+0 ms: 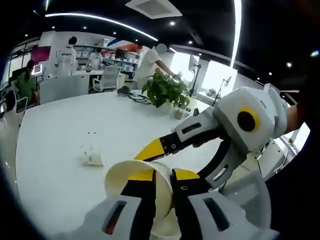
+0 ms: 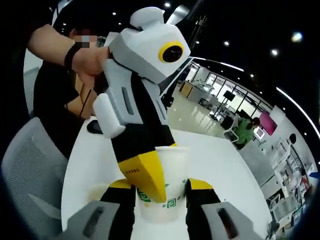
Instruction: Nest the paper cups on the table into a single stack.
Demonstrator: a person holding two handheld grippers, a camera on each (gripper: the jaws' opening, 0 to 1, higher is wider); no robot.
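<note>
White paper with a green pattern marks the cup [image 2: 162,192] held between the right gripper [image 2: 161,192]'s fingers, which are closed against its sides. In the left gripper view, the left gripper [image 1: 157,187] has its fingers pinched on the rim wall of a cup [image 1: 137,172], one finger inside and one outside. Both cups are lifted above the table [image 1: 65,130], close to each other, and the right gripper [image 1: 200,135] reaches in from the right. A third cup [image 1: 93,155] lies tipped on the table, well apart from them. The risk I see: thin paper can buckle under the squeeze, and a crushed or tilted rim would jam the nesting or slip free.
</note>
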